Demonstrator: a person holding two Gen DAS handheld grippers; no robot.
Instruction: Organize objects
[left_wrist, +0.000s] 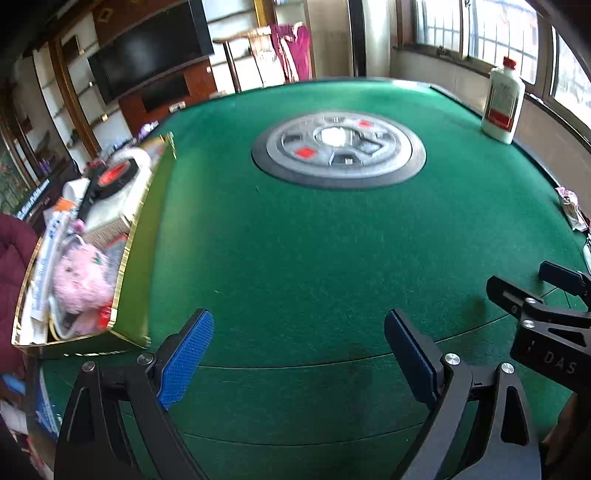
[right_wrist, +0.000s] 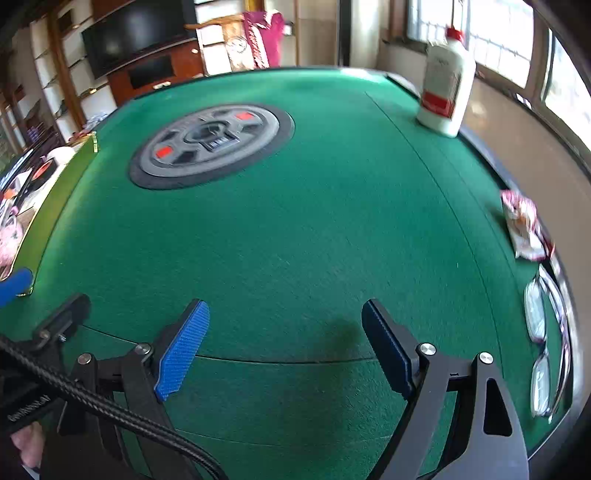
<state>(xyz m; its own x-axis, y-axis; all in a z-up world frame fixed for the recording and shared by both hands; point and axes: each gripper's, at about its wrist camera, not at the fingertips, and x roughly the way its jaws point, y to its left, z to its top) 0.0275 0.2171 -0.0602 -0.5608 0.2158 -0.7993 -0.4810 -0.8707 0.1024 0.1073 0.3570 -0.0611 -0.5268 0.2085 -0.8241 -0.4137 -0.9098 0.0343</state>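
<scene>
Left tongs (left_wrist: 299, 354) and right tongs (right_wrist: 284, 345) both spread wide and empty over the green felt worktop (left_wrist: 314, 240), white bottle (right_wrist: 445, 85) upper right, snack packet (right_wrist: 524, 225) and eyeglasses (right_wrist: 543, 343) at right edge, filled gold-rimmed box (left_wrist: 92, 240) at left.

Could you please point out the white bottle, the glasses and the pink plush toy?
White bottle (right_wrist: 445, 88), right wrist view, mid-body.
Glasses (right_wrist: 535, 310), right wrist view, upper lens.
Pink plush toy (left_wrist: 81, 284), left wrist view, body.

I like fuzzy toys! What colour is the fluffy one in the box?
Pink. The fluffy toy shows best in the left wrist view.
</scene>
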